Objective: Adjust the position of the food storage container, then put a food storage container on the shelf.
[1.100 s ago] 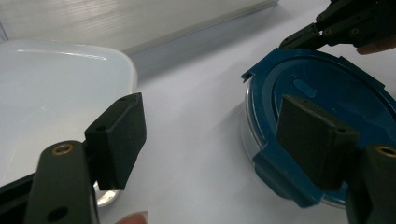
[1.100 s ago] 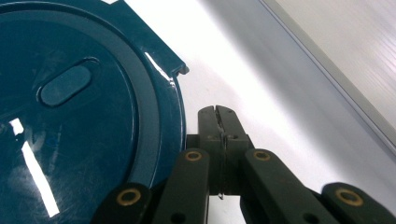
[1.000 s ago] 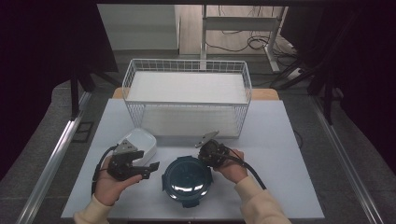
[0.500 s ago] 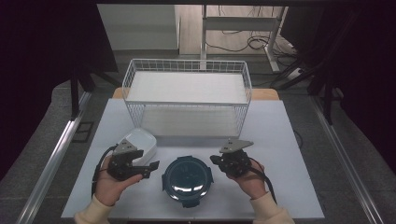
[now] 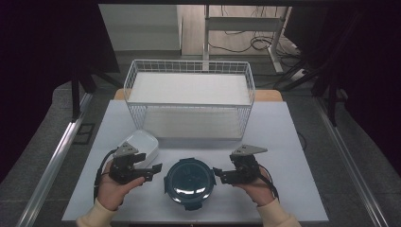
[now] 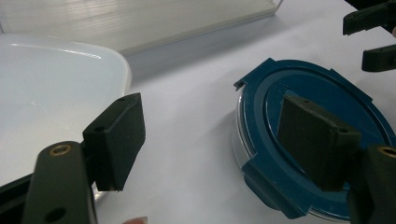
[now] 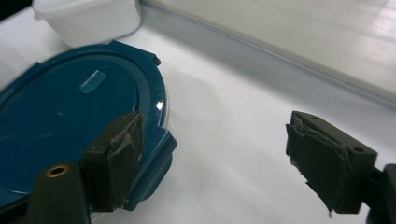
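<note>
My right tongs [image 5: 218, 172] just sprang open, nothing between them, beside the blue-lidded round container [image 5: 189, 181] near the table's [image 5: 293, 137] front edge. My left tongs [image 5: 153, 169] spread too, empty, between it and white tub [image 5: 142, 143].

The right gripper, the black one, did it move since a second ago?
Yes. The right gripper slid rightward, away from the round blue-lidded container it was reaching over, toward the table's right side. Its jaws have just been opening, with nothing between them.
</note>
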`<act>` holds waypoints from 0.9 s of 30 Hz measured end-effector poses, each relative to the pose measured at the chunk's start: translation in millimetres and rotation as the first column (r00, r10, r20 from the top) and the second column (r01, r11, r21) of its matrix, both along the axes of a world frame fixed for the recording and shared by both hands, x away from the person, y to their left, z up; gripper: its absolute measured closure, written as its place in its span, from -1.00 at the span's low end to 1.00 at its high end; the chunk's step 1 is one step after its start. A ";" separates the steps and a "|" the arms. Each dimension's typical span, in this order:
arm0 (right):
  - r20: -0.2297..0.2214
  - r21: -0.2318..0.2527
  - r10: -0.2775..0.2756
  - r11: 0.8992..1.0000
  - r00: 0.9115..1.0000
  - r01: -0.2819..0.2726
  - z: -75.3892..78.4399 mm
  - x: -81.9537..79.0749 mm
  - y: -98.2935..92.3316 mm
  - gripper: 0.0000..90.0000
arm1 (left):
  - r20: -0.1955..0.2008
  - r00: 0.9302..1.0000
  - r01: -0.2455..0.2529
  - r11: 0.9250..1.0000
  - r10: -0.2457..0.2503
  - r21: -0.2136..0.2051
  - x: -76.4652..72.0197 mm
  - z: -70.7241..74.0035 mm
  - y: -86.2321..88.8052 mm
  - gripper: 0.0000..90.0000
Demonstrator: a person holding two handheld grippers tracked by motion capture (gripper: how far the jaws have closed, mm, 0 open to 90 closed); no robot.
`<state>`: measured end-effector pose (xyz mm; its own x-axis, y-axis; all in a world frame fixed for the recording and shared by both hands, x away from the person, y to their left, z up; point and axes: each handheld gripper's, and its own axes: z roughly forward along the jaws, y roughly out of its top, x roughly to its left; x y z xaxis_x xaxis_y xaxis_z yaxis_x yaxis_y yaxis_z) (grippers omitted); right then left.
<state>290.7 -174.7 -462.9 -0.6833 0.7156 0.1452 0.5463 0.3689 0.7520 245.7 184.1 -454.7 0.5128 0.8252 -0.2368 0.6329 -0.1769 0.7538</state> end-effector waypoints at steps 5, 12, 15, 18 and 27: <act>-0.024 0.044 0.008 0.999 1.000 -0.007 2.3 1.5 -2.1 -0.66 | -0.016 1.000 -0.024 0.999 0.024 -0.023 -1.4 0.8 1.0 -0.55; -0.070 0.096 0.026 0.995 0.997 -0.019 5.7 2.3 -4.9 -0.68 | -0.050 0.999 -0.017 0.996 0.012 -0.091 -1.0 2.8 -1.3 -0.64; -0.082 0.089 0.032 0.996 0.996 -0.025 4.4 1.1 -4.4 -0.68 | -0.070 0.997 -0.026 0.995 0.019 -0.096 0.1 1.8 -3.7 -0.68; -0.097 0.102 0.045 0.994 0.994 -0.035 5.1 0.2 -4.4 -0.68 | -0.094 0.995 -0.024 0.991 0.012 -0.128 -0.5 0.1 -3.8 -0.69; -0.153 0.145 0.032 0.989 0.988 -0.009 3.5 -5.8 -6.4 -0.70 | -0.183 0.983 -0.026 0.949 -0.033 -0.313 -13.3 -4.3 -7.6 -0.70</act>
